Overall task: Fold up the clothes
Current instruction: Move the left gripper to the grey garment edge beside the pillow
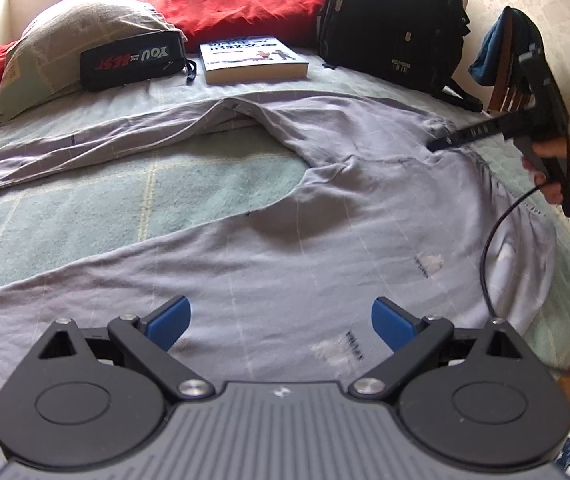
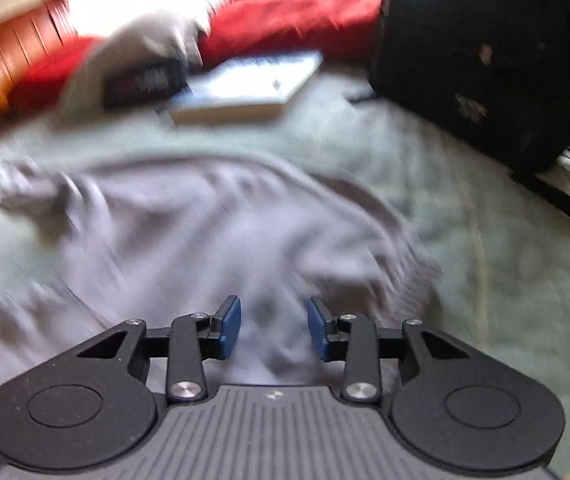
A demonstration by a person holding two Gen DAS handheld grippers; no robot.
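Garment: pale lavender-grey long-sleeved shirt (image 1: 325, 216), thin jersey, spread over a pale green checked blanket (image 1: 85, 200) on the bed. Faint fold lines run along the cloth. Two small worn whitish patches with dark print beside them show on the near right part. One sleeve runs out to the far left, flat and long; the body fills the near and right area. A curved edge opens in the middle, leaving a patch of blanket bare between sleeve and body. Cloth is puckered at the far right.

Left gripper (image 1: 281, 320): jaws wide apart, blue pads (image 1: 173, 320) clear of each other, nothing between them. The shirt lies directly below and ahead of it; whether the pads touch the cloth cannot be told.

Right gripper (image 2: 275, 328): jaws at a moderate gap, nothing pinched between the blue pads. Its view is motion-blurred. The shirt (image 2: 189, 232) lies bunched under and beyond the fingertips. In the left wrist view the same tool (image 1: 445, 142) appears at far right, held by a hand (image 1: 553, 176), tip down at the puckered cloth; contact not resolvable.

Surroundings, far side: beige pillow (image 1: 81, 40), black pouch (image 1: 133, 64) with red and white lettering, paperback book (image 1: 253, 60), black backpack (image 1: 393, 20), red cushions (image 1: 237, 8).
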